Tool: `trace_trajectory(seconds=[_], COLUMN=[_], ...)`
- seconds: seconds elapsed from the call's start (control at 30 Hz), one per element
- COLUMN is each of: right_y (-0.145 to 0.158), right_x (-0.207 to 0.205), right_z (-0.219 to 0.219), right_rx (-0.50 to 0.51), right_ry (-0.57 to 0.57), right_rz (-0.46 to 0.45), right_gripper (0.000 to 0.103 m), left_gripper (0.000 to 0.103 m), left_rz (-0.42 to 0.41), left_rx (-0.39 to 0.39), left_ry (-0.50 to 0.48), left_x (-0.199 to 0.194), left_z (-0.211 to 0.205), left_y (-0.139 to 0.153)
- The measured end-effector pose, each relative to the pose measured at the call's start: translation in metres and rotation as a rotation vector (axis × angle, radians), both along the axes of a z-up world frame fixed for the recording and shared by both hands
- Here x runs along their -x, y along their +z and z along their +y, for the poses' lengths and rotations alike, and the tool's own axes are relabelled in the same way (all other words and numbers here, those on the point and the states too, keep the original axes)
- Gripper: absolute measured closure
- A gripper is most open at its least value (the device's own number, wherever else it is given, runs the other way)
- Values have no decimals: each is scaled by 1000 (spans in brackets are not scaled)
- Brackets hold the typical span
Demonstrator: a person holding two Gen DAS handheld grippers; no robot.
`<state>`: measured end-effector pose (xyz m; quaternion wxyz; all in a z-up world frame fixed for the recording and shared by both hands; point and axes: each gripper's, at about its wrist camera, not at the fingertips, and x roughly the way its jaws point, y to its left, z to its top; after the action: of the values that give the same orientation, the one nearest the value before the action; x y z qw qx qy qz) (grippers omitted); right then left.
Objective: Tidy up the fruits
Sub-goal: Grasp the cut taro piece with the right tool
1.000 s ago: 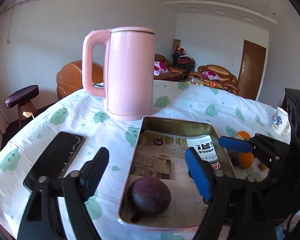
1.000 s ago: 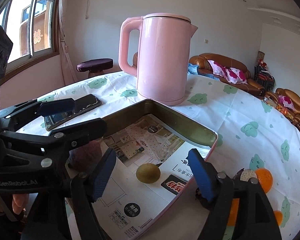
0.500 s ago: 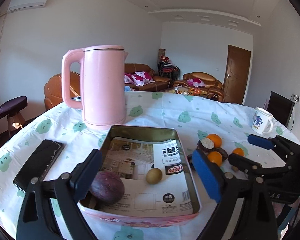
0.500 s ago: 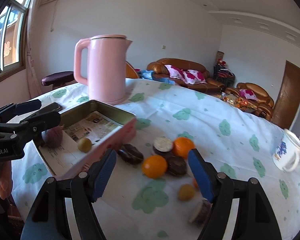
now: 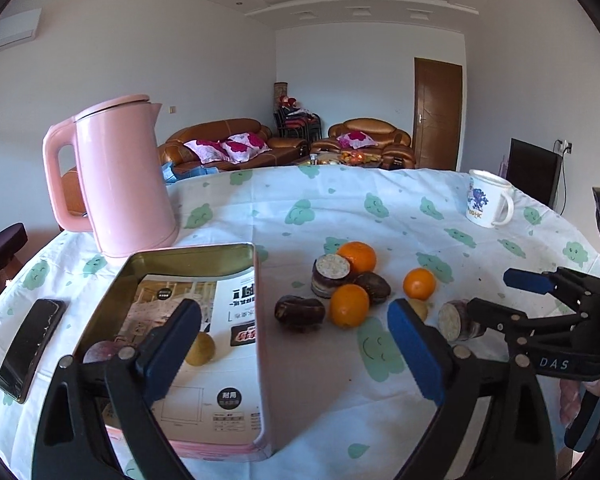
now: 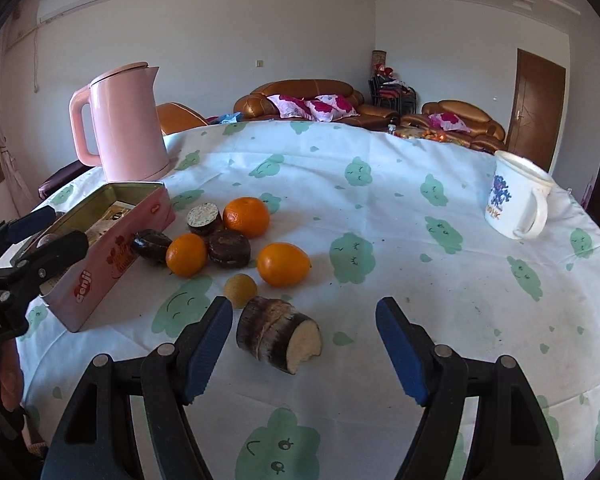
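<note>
Glossy round oranges (image 6: 246,216); rough dark cane chunk (image 6: 278,333); metal tin (image 5: 188,258).

Before me, three oranges (image 6: 246,217) (image 6: 186,255) (image 6: 284,264), three dark round fruits (image 6: 229,248) (image 6: 152,241) (image 6: 203,216), one cut sugarcane piece (image 6: 278,334), two small yellow fruits (image 6: 240,290) (image 5: 200,349), one purple fruit (image 5: 102,352), one tin (image 6: 112,256), one kettle (image 6: 126,128), one mug (image 6: 518,200), one phone (image 5: 30,350).

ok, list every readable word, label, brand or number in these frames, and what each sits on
"Genji": pink side of the tin.
"DAS": black body of the right claw, as the left wrist view shows it.
"...obot.AI", start cut off: body of the left claw, in the right wrist view.
White mug: blue print with letters below, too blurred to read.
Printed paper lining the tin: Chinese text and small labels, not legible.
</note>
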<state>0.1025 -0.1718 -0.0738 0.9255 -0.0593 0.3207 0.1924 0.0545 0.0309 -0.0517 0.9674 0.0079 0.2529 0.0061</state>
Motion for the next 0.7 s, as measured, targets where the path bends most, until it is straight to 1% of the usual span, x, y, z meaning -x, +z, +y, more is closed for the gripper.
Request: trace_trajectory(seconds=[0.1,0.17,0.23,0.33,0.37,0.43,0.5,0.57,0.7], right_y=[-4,-10,-17,-21,-21,-20,-18,-14,-4], right_x=[-1,-6,-13,-17,-16,-14,-10,-7,-6], right_z=[5,10,10,9,8,7,7,4,-8], right_rx=[7,15,3,-11,-15,-25,-17,1,36], right_ry=[33,53,66,74,74,82,83,59,11], right_rz=[25,72,125,160,162,156,131,95,31], right_gripper=[28,28,42,53,53,57,60,60,60], left_gripper=[6,6,6,6,6,8,9,13,25], left_rz=[23,33,35,43,46,54,58,69,106], left_rx=[-2,-1,1,0,-1,-2,-3,-10,-22], left_ry=[-18,-29,-33,-47,-52,-68,-84,-105,-155], left_x=[-5,-7,-9,-11,-11,-13,-15,-18,-28], left_z=[-7,-11,-14,-17,-19,-23,-28,-35,-52], left_y=[-3,-5,-6,-7,-7,-7,-7,-7,-12])
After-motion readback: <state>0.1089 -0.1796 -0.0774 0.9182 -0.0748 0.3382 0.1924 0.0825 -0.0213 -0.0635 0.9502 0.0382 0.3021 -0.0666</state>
